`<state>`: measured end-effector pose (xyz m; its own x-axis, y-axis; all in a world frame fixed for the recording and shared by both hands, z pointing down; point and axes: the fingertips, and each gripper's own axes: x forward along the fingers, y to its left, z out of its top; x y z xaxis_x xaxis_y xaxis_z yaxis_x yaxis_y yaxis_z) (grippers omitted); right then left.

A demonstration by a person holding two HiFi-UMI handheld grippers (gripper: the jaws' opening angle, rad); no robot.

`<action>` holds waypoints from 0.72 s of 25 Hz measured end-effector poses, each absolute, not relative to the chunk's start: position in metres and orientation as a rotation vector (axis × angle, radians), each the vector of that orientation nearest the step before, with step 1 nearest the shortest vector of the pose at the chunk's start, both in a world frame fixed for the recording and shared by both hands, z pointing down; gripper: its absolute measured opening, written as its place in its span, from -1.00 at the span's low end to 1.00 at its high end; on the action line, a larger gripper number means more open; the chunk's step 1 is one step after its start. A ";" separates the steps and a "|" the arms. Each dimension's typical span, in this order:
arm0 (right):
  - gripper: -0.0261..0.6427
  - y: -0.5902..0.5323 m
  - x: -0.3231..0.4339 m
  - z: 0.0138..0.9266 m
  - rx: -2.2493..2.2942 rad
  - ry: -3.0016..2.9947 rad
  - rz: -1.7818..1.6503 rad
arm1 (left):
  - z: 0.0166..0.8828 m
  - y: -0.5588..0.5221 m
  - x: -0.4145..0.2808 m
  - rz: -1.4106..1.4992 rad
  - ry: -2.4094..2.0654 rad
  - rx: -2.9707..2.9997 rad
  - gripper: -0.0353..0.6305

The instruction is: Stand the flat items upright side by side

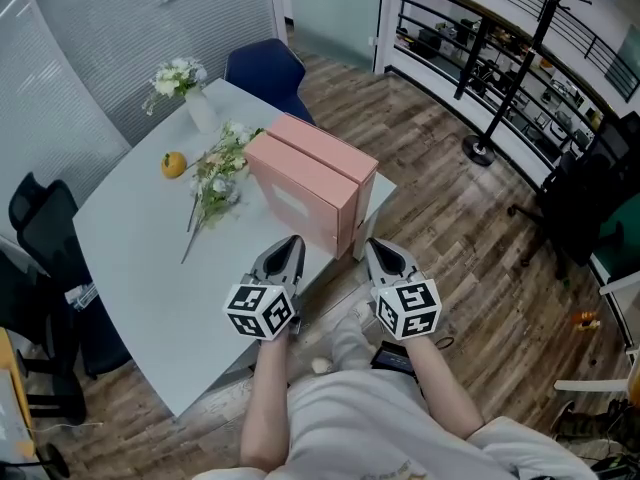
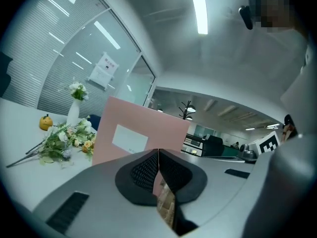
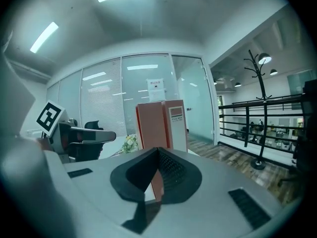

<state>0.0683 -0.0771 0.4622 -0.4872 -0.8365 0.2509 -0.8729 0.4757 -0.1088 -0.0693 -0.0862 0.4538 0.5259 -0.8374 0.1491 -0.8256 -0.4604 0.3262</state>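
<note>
Two flat pink boxes stand upright side by side near the table's near-right edge, the nearer box [image 1: 300,193] against the farther box [image 1: 328,146]. My left gripper [image 1: 292,242] hovers just short of the nearer box, shut with nothing between its fingers. My right gripper [image 1: 379,248] hangs beside the table corner, level with the boxes' end, also shut and empty. In the left gripper view the nearer box's broad labelled face [image 2: 133,133] fills the middle beyond the left gripper [image 2: 158,152]. In the right gripper view both boxes [image 3: 161,125] show end-on past the right gripper [image 3: 158,151].
The white table [image 1: 130,258] also holds a loose bunch of flowers [image 1: 218,173], an orange [image 1: 174,164] and a white vase of flowers [image 1: 190,93]. A blue chair [image 1: 265,68] stands behind, a black chair [image 1: 45,228] at left. A coat stand [image 1: 500,88] is on the wooden floor at right.
</note>
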 end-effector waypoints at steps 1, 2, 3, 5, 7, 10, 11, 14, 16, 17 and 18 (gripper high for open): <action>-0.87 -0.076 0.070 0.462 1.499 -2.547 0.326 | 0.454 -0.085 -0.070 -0.040 -1.379 2.413 -0.88; -0.87 -0.075 0.071 0.462 1.503 -2.543 0.324 | 0.453 -0.083 -0.070 -0.043 -1.381 2.411 -0.88; -0.87 -0.074 0.072 0.463 1.506 -2.541 0.323 | 0.452 -0.082 -0.070 -0.049 -1.381 2.409 -0.88; -0.87 -0.073 0.074 0.463 1.517 -2.535 0.322 | 0.451 -0.080 -0.070 -0.056 -1.381 2.406 -0.88; -0.87 -0.072 0.077 0.463 1.531 -2.529 0.324 | 0.451 -0.080 -0.070 -0.055 -1.381 2.404 -0.88; -0.87 -0.071 0.079 0.466 1.534 -2.520 0.332 | 0.453 -0.078 -0.068 -0.050 -1.380 2.398 -0.88; -0.87 -0.070 0.080 0.466 1.536 -2.517 0.332 | 0.454 -0.078 -0.068 -0.046 -1.379 2.398 -0.88; -0.87 -0.068 0.083 0.467 1.540 -2.511 0.330 | 0.455 -0.076 -0.066 -0.043 -1.377 2.396 -0.88; -0.87 -0.068 0.084 0.468 1.540 -2.509 0.332 | 0.455 -0.076 -0.065 -0.045 -1.376 2.394 -0.88; -0.87 -0.068 0.084 0.469 1.538 -2.510 0.333 | 0.455 -0.076 -0.065 -0.046 -1.376 2.393 -0.88; -0.87 -0.068 0.084 0.469 1.535 -2.511 0.333 | 0.456 -0.077 -0.065 -0.046 -1.375 2.391 -0.88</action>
<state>0.0838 -0.0680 0.4687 -0.4511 -0.8517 0.2668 -0.8918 0.4421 -0.0966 -0.0655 -0.0765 0.4558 0.5204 -0.8391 0.1583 -0.8266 -0.4484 0.3402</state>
